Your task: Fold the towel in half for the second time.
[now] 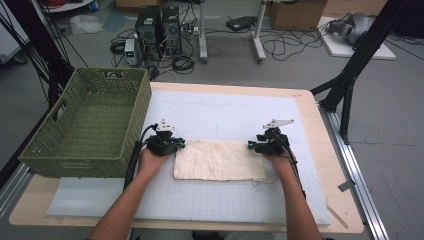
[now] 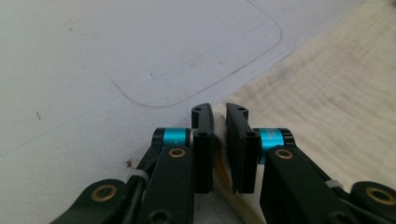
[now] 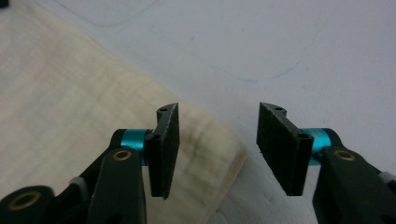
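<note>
So far the cloth (image 1: 219, 160) lies folded flat as a long strip on the mat (image 1: 225, 200), midway between the hands. Left gripper (image 1: 176, 145) sits at the strip's far left corner, jaws nearly closed, pinching the cloth's edge in the left gripper view (image 2: 219, 177). Right gripper (image 1: 251, 146) is at the far right corner, jaws apart and straddling that corner (image 3: 219, 154), not clamped yet. Probably another fold remains, then the basket (image 1: 87, 125) at far left, which holds nothing.

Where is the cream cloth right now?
In the high view the cream cloth lies flat on the white mat, between the left gripper and right gripper, right of the green basket.
</note>
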{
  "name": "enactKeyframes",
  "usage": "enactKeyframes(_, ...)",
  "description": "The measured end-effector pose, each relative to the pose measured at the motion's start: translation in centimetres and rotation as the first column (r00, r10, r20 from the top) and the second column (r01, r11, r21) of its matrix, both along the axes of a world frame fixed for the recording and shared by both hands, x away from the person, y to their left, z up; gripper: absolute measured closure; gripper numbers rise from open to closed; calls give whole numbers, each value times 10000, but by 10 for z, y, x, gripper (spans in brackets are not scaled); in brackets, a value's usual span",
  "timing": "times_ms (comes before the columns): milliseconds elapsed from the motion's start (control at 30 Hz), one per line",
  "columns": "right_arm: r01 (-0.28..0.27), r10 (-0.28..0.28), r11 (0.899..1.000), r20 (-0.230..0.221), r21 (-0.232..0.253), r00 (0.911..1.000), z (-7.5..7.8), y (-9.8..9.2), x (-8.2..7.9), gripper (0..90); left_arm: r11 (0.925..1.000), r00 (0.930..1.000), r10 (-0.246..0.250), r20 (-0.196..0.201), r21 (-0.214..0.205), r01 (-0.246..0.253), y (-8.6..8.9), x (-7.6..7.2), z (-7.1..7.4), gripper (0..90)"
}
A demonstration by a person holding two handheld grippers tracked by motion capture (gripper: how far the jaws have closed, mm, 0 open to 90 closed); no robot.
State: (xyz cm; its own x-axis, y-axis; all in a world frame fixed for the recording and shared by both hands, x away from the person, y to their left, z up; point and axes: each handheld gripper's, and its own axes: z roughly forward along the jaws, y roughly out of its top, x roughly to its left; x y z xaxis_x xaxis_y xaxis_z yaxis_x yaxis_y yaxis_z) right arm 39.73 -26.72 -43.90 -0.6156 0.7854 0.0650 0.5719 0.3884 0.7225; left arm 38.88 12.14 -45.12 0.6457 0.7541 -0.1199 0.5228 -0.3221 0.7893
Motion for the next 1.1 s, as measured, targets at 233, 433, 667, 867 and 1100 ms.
enactKeyframes(233,-470,481,9985,-410,289,9980,-4,-4,2,793,9999,10000,-15,-65,-138,14,1,0,0,811)
enactKeyframes(433,-452,496,9966,-632,692,9968,-4,-6,1,836,9996,10000,38,-69,-293,-40,4,1,0,826)
enactKeyframes(667,-100,76,9996,903,264,9959,5,-3,-3,837,9924,9942,680,827,-1082,-589,7,1,9,834)
enactKeyframes(867,-93,80,9999,1521,81,9883,7,-2,-11,837,9922,9941,460,982,-1199,-341,8,-5,14,833)
enactKeyframes(1100,-442,382,9986,1897,278,9811,9,-6,-29,835,9915,9922,259,1219,-1295,-99,11,-19,17,831)
